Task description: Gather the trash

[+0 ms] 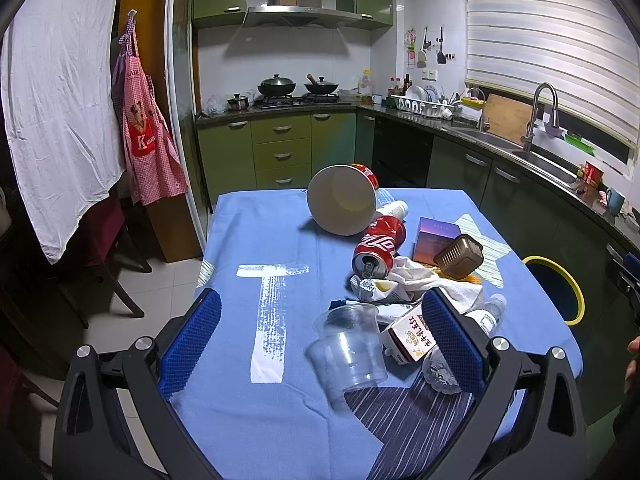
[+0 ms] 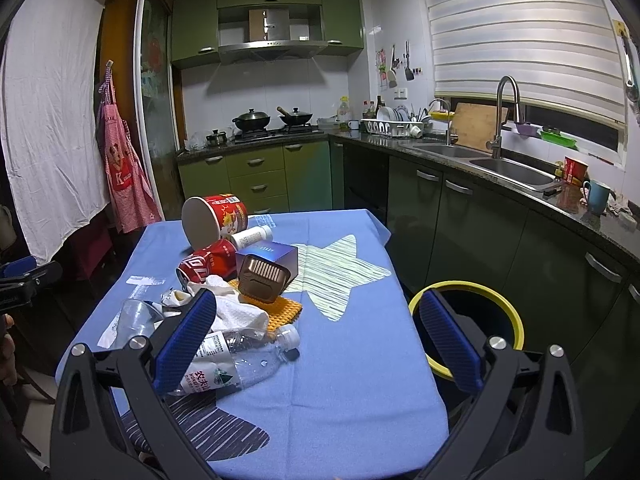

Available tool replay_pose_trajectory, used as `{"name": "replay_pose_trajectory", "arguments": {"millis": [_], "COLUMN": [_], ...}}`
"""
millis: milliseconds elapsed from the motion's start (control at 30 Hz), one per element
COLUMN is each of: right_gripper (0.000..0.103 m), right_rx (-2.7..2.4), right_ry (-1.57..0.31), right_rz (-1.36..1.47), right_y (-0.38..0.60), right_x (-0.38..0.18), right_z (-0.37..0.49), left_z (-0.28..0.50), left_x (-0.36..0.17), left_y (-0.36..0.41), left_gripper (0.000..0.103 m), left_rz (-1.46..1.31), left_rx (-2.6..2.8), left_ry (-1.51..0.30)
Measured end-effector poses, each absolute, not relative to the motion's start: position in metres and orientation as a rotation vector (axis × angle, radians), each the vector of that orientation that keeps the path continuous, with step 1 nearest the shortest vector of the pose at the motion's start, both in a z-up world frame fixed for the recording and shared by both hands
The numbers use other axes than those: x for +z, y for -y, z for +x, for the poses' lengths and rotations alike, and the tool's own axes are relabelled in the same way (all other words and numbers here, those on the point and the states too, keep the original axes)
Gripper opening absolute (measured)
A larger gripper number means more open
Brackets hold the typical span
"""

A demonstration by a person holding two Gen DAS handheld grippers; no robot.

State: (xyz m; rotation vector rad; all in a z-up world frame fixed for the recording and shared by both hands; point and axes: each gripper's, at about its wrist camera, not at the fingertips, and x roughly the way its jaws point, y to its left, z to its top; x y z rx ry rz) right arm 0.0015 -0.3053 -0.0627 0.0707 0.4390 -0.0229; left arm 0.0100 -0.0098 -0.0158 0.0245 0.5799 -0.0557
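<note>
Trash lies heaped on the blue tablecloth [image 1: 256,240]: a tipped paper noodle tub [image 1: 342,204], a red cola can [image 1: 380,250], a crumpled white tissue [image 1: 420,278], a small carton [image 1: 408,338] and clear plastic cups [image 1: 350,348]. A crushed water bottle [image 2: 236,356] lies nearest in the right wrist view. My left gripper [image 1: 320,344] is open, and the cups sit between its blue pads. My right gripper [image 2: 316,340] is open over the cloth, its left pad beside the bottle. A yellow-rimmed bin [image 2: 516,316] stands right of the table.
A brown ribbed box [image 2: 262,280], a purple box [image 2: 272,256] and an orange cloth [image 2: 282,314] sit in the heap. Green cabinets, a stove and a sink counter [image 2: 500,164] ring the room. A dark chair [image 1: 108,264] and an apron [image 1: 146,136] are on the left.
</note>
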Motion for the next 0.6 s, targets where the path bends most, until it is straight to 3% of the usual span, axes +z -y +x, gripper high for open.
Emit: {"name": "replay_pose_trajectory", "arguments": {"millis": [600], "right_gripper": [0.097], "right_rx": [-0.024], "right_ry": [-0.440], "right_rz": [0.070], "right_y": [0.3059], "right_x": [-0.0641], "right_z": [0.0019], "left_z": [0.0107], "left_x": [-0.0179], "left_y": [0.0108], "left_gripper": [0.099], "left_rz": [0.027], "left_rx": [-0.057], "left_ry": [-0.584]}}
